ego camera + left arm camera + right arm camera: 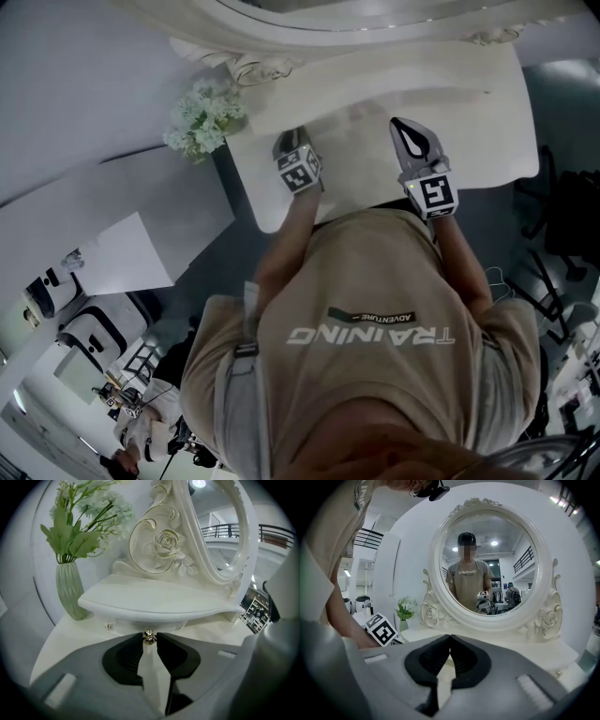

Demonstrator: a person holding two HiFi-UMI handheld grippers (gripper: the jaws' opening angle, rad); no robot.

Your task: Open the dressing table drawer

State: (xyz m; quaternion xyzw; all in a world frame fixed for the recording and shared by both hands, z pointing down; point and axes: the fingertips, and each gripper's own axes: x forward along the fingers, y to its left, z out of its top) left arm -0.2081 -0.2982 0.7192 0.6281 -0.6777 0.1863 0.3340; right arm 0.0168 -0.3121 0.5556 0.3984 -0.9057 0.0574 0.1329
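Note:
A white dressing table (469, 112) carries an oval mirror (487, 564) in a carved frame. Under its small raised shelf (154, 599) runs the shallow drawer front (131, 623), with a small brass knob (149, 638) and a second knob (108, 626) further left. My left gripper (149, 640) points down at the drawer, its two tips closed against the sides of the middle knob. In the head view it (292, 155) sits at the table's left part. My right gripper (450, 637) hovers over the tabletop at the right (412, 141), shut and empty, facing the mirror.
A ribbed green vase (70, 590) with white flowers (202, 117) stands at the table's left corner, close to the left gripper. Black chairs (572, 216) stand to the right of the table. Further white furniture (94, 333) lies on the floor to the left.

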